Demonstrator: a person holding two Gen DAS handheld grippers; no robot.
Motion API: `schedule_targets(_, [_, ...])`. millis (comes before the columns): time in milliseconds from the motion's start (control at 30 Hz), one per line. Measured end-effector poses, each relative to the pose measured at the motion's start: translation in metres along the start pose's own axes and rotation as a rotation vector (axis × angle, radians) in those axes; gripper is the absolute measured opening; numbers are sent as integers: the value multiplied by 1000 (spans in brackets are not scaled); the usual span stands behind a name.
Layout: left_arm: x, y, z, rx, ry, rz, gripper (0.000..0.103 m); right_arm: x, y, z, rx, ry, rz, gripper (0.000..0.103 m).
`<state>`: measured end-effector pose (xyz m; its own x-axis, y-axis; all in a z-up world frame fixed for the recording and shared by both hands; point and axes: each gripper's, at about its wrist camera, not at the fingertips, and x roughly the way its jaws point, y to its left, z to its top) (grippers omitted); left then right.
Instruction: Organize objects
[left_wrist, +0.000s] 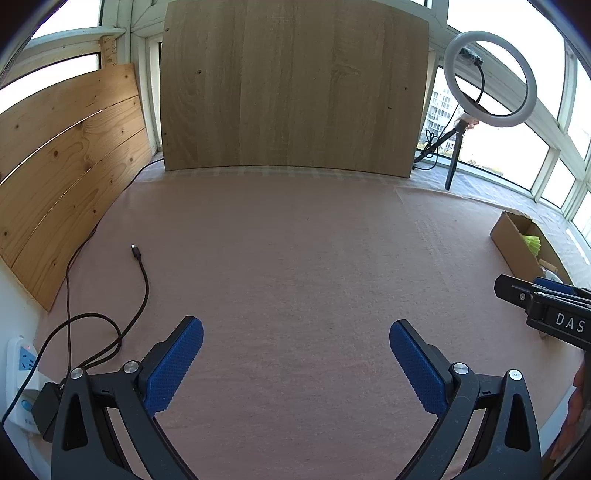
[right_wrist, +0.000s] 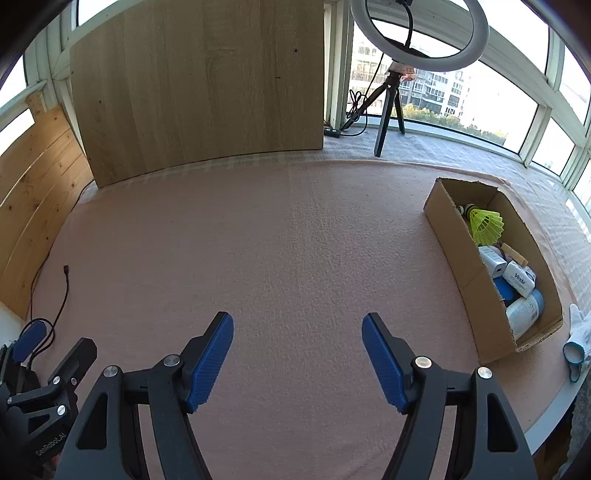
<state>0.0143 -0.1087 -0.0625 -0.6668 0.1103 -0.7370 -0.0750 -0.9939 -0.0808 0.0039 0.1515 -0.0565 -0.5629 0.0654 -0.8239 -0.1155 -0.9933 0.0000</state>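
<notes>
Cardboard box (right_wrist: 458, 254) already holds the shuttlecock (right_wrist: 485, 225) and packets. Both grippers, left gripper (left_wrist: 295, 354) and right gripper (right_wrist: 297, 350), hover apart, empty; withdraw gently.

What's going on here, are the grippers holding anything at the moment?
No. The left gripper and the right gripper are both open and empty, hanging over the bare pink tablecloth. The cardboard box at the right already holds the items: a yellow shuttlecock, a tissue pack and some other small things. Only a loose cable lies on the cloth at the left, and a white glove sits beside the box.
</notes>
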Motion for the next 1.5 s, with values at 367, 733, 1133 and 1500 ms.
schedule_targets(367, [-8,-8,-6,25,2,-7,102,-8,-4,-4,28,-10,2,68])
schedule_targets(733, [-12,-12,1,13,1,-10,102,-16,-11,-1,30,-33,8,68])
schedule_targets(1133, [-17,-29,8,-40,-30,6,102,-13,-11,6,-84,-57,68,69])
schedule_targets(1500, [-36,-42,21,-79,-13,48,102,-22,-35,9,-122,-88,132,69])
